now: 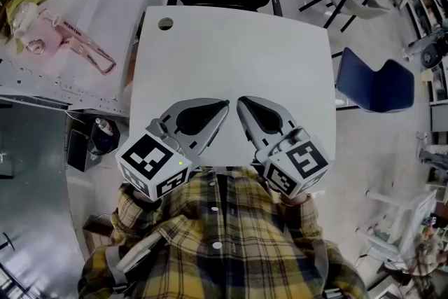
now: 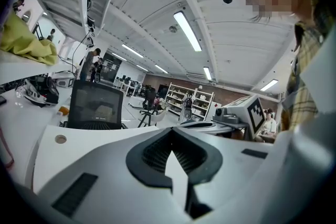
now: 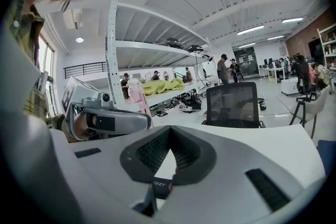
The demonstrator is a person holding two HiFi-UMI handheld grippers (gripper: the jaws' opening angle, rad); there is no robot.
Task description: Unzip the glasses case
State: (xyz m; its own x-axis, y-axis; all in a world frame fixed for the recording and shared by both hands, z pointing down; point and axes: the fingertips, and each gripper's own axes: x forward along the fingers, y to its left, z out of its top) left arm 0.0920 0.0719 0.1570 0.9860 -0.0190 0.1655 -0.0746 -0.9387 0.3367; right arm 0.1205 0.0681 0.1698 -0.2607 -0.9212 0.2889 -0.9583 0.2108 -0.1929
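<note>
We judge that no work on a zip is in hand: both tools hang low over the near edge of the white square counter (image 1: 238, 52), close to the yellow plaid shirt (image 1: 224, 234) of the person holding them.

The left gripper (image 1: 222, 106) has its ribbed dark fingers (image 2: 152, 155) clenched tip to tip with nothing between them; only bare counter shows through the slit below the tips. The right gripper (image 1: 243, 103) has its fingers (image 3: 152, 152) clenched at the tips too.

We cannot find the glasses case on the open counter in any view. The one candidate is a dark strip with pale lettering (image 3: 160, 186) and a small red spot, low in the gap behind the right tips. We cannot tell whether it is the case, a label on the tool, or something gripped there. So we can say nothing of the case's colour or shape, or of whether its zip is open or closed.

A counter without the case fits either a case still to be brought out or one already opened and taken away.

If a zip does remain, we would have one pair of fingers steady the shell near its hinge. The other pair would pinch the small pull squarely and follow the curve of the track instead of tugging straight.
</note>
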